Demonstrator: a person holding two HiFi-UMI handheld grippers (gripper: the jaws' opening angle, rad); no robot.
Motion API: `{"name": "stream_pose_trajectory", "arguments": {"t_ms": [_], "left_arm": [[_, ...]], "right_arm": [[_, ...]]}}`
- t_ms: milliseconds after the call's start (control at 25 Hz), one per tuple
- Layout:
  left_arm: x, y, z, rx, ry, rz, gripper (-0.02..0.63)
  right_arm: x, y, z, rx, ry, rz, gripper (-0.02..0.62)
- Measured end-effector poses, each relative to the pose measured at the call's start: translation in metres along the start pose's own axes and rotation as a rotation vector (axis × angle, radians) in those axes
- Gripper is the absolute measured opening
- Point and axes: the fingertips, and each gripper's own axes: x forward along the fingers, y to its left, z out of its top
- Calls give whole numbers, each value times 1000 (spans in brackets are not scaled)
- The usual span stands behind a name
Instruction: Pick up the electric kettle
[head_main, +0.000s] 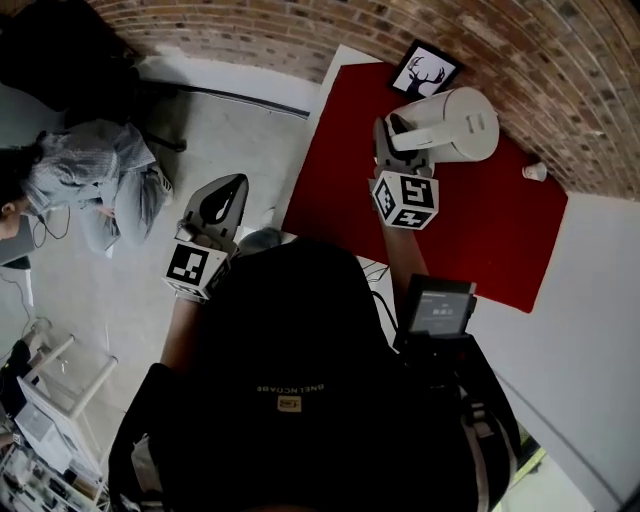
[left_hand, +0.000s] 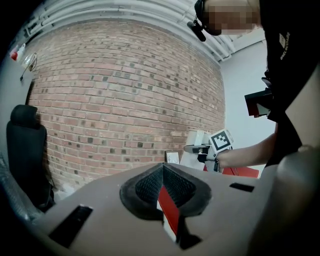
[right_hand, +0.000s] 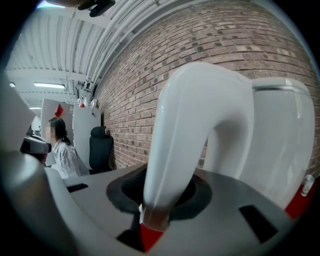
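Brick wall (head_main: 250, 25) behind: right gripper (head_main: 393, 135) clamps the handle (right_hand: 175, 125) of the stiff, slippery-looking electric kettle (head_main: 460, 122), its safest hold; left gripper (head_main: 228, 192) closed, empty.

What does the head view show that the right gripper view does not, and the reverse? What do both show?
Only the head view: the left gripper and the framed deer picture. Only the right gripper view: ceiling lights, and a close look at the right gripper clamped on the white handle. Both: the electric kettle, the brick wall, a person in a light shirt.
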Motion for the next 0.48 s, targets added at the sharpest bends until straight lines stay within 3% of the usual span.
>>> {"name": "stream_pose_trajectory", "arguments": {"t_ms": [480], "left_arm": [[40,-19,10,47,5,-139,3]], "right_arm": [[-24,16,27,-2,-11,105,100]]}}
